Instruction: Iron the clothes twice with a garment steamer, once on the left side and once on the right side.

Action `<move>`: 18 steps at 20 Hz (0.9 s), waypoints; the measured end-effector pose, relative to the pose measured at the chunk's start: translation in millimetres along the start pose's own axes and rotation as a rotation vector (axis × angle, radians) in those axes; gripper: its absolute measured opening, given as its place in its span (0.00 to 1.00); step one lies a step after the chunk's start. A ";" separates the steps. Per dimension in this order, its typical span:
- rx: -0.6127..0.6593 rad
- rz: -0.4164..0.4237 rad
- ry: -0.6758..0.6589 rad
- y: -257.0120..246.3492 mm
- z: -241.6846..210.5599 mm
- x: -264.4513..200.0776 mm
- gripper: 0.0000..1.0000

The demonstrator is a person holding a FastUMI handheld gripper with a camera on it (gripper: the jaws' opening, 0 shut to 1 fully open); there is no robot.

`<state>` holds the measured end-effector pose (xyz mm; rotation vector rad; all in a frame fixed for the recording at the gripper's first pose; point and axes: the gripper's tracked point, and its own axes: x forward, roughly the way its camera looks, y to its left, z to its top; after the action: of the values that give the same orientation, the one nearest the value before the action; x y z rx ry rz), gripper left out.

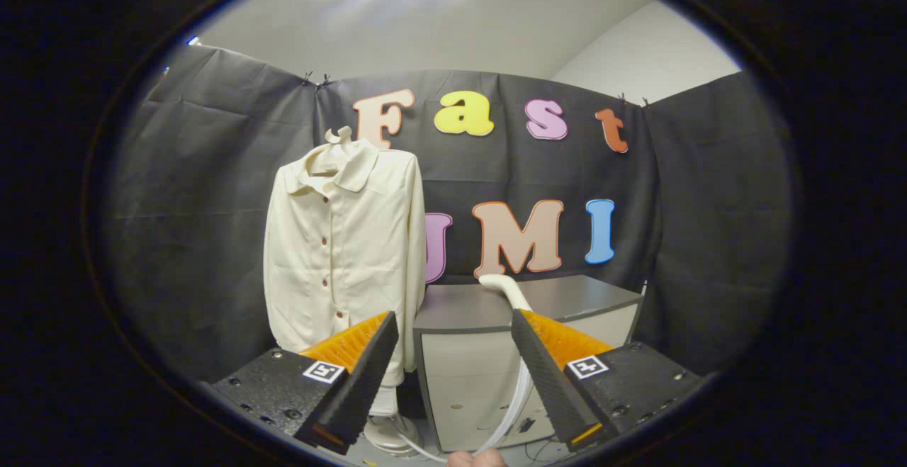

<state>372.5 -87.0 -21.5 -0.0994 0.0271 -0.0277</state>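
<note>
Two jaws apart, gripper (453, 325) empty, cabinet (524, 311) ahead, shirt (345, 240) beside.

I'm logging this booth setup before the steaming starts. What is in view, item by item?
shirt: one, cream, buttoned, hanging on a stand, beyond the left finger.
stand base: one, pale, on the floor below the shirt.
cabinet: one, grey top and pale front, beside the shirt, ahead of the fingers.
steamer: one, white, on the cabinet top.
hose: one, white, hanging down the cabinet front.
gripper: one, black and orange fingers, open, holding nothing.
</note>
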 end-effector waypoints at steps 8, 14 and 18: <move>0.011 0.033 0.031 -41.8 -17.7 73.7 0.99; 0.032 0.022 0.047 -68.4 -26.3 114.4 0.98; 0.031 -0.008 0.066 -83.9 -32.6 142.5 0.97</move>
<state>511.8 -177.8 -49.2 -0.0679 0.0924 -0.0391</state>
